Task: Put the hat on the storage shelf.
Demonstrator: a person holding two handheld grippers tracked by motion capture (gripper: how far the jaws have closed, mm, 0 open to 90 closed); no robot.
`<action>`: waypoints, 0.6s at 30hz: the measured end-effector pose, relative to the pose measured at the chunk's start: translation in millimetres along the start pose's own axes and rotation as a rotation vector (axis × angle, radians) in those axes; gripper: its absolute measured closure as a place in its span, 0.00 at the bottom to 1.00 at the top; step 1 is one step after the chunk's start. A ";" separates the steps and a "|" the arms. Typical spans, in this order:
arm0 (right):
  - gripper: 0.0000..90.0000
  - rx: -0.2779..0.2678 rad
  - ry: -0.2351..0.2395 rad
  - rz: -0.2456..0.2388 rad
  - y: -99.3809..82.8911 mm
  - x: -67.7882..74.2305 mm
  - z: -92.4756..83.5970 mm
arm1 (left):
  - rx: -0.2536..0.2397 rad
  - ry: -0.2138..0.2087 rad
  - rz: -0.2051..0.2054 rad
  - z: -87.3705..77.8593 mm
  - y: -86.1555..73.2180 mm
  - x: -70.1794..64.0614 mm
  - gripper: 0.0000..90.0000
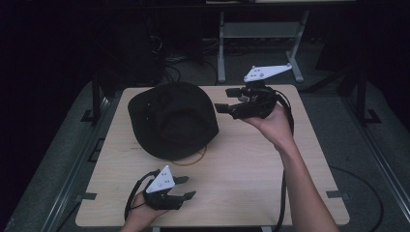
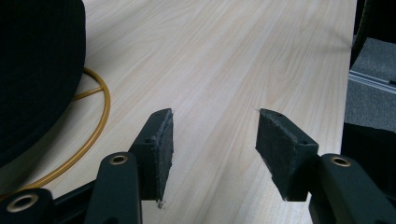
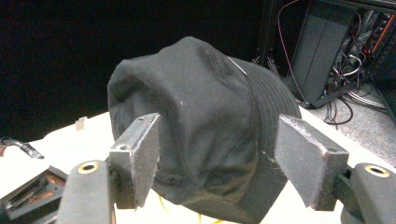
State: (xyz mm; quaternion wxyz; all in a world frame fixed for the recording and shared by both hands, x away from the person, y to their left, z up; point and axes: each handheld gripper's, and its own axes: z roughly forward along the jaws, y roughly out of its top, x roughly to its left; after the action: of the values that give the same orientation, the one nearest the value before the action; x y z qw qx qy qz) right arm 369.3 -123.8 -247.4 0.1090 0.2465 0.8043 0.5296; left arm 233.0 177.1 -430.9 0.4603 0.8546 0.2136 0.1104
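A black bucket hat (image 1: 171, 121) lies crown up on the left half of the wooden table (image 1: 251, 183). A thin yellow ring (image 1: 195, 159) peeks out from under its near rim. My right gripper (image 1: 222, 99) hovers just right of the hat with its jaws pointing at it, open and apart from the cloth. In the right gripper view the hat (image 3: 201, 116) stands beyond the open gripper (image 3: 217, 140). My left gripper (image 1: 189, 187) rests low near the front edge, open and holding nothing. The left gripper view shows that gripper (image 2: 212, 140) over bare wood, with the hat (image 2: 32, 70) and the ring (image 2: 100, 112) at its left.
A grey metal stand (image 1: 261, 34) and cables (image 1: 169, 63) sit on the floor behind the table. Dark equipment with wiring (image 3: 345, 51) stands past the hat in the right gripper view. The table's right edge (image 2: 348, 70) drops to grey floor.
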 end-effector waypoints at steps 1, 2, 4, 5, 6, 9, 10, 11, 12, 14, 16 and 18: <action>0.33 0.000 -0.003 0.004 -2.8 -1.1 -2.5 | 0.001 0.000 -0.001 0.1 0.0 0.1 0.50; 0.33 0.000 -0.006 0.010 -6.5 -2.6 -6.2 | 0.003 0.000 -0.001 0.1 0.0 0.1 0.50; 0.33 -0.003 -0.010 0.014 -10.1 -3.7 -9.3 | 0.005 0.002 -0.002 -0.3 0.4 0.5 0.49; 0.32 0.003 -0.012 0.022 -12.0 -4.2 -10.9 | 0.005 0.002 -0.002 -0.6 0.5 0.7 0.49; 0.32 0.001 -0.016 0.026 -14.3 -4.9 -12.5 | 0.000 0.005 -0.002 -0.6 0.2 0.8 0.49; 0.32 0.004 -0.020 0.039 -21.1 -7.9 -16.8 | 0.003 0.007 -0.003 -0.6 -0.2 1.4 0.49; 0.32 0.005 -0.022 0.043 -23.4 -8.7 -18.3 | 0.004 0.008 -0.003 -0.4 -0.4 1.5 0.49; 0.32 0.002 -0.023 0.044 -25.2 -9.4 -19.2 | 0.005 0.007 -0.003 -0.3 -0.4 1.6 0.49; 0.32 0.003 -0.024 0.049 -28.0 -10.4 -20.7 | 0.006 0.007 -0.002 -0.3 -0.3 1.6 0.48; 0.32 0.006 -0.027 0.058 -32.7 -12.3 -23.8 | 0.004 0.006 -0.002 -0.1 -0.4 1.4 0.48; 0.32 0.006 -0.031 0.065 -36.3 -13.7 -26.3 | 0.006 0.008 0.000 0.1 -0.5 1.4 0.48; 0.31 0.007 -0.035 0.070 -40.1 -14.8 -29.4 | 0.007 0.006 -0.001 0.1 -0.6 1.7 0.48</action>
State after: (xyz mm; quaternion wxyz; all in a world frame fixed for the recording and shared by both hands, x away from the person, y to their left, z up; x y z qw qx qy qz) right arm 357.8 -167.5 -272.8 0.1034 0.2842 0.7949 0.5260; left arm 234.4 178.1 -431.4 0.4569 0.8556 0.2159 0.1122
